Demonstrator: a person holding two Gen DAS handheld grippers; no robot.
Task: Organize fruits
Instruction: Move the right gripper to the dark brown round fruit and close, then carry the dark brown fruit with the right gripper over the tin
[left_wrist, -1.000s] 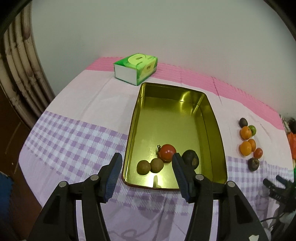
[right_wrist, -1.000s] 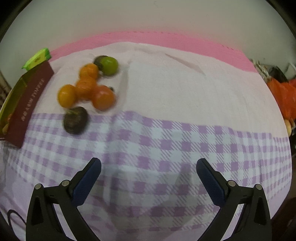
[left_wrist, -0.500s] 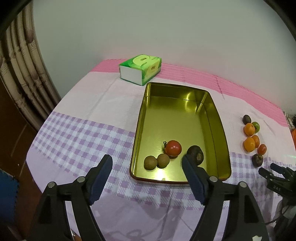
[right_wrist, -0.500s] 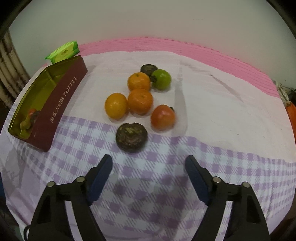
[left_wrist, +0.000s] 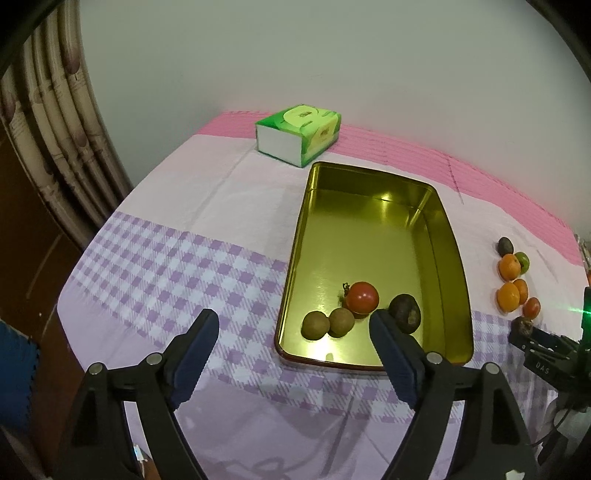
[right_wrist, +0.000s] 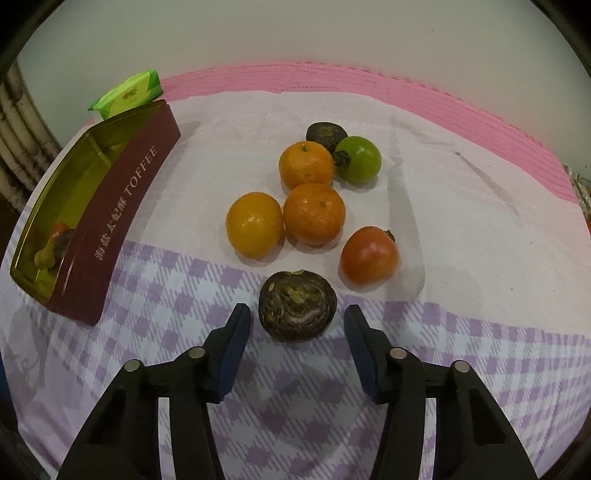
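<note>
A: The dark fruit (right_wrist: 297, 311) is lying on the checked cloth (right_wrist: 480, 332), nearest of the pile, and is being framed by the right gripper (right_wrist: 297, 325), whose jaws are spread wide and touching nothing.

B: It is probably best squeezed gently across its widest part, then carried to the tin (left_wrist: 458, 280), where four fruits are already lying.

A: The left gripper (left_wrist: 291, 339) is being held open and empty near the tin. A green box (left_wrist: 299, 133) is sitting behind, by a pale wall.

I am reading "TOFFEE", after unclear Chinese characters, on the maroon tin (right_wrist: 122, 218); "DAS" on the right gripper (left_wrist: 543, 360).
</note>
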